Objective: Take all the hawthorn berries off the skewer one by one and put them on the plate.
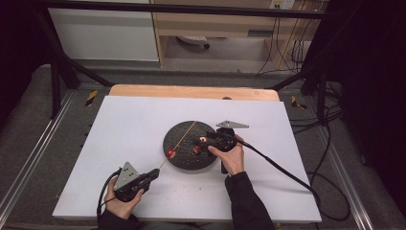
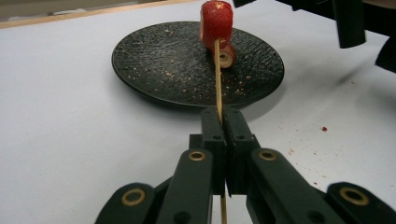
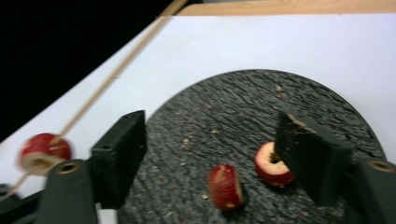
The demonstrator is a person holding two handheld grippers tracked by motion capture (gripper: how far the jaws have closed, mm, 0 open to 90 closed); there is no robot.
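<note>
A black round plate (image 1: pixel 184 160) (image 2: pixel 154 60) (image 3: pixel 243 107) lies mid-table. My left gripper (image 1: pixel 155 173) (image 2: pixel 223 116) sits at the plate's near left, shut on a thin wooden skewer (image 1: pixel 184 135) (image 2: pixel 218 79) (image 3: pixel 112 77) that slants up over the plate. One red fruit slice (image 1: pixel 171 153) (image 2: pixel 216 18) (image 3: pixel 44 151) is threaded on the skewer. My right gripper (image 1: pixel 200 144) (image 3: pixel 212 140) hovers open over the plate's right half. Two loose slices lie on the plate between its jaws: one on edge (image 3: pixel 225 186), one (image 3: pixel 270 167) close to the right jaw.
A white sheet (image 1: pixel 134 124) covers the wooden table. Crumbs and red specks (image 2: pixel 324 129) dot the sheet by the plate. Black frame posts (image 1: pixel 57 81) and cables (image 1: pixel 287 172) flank the table.
</note>
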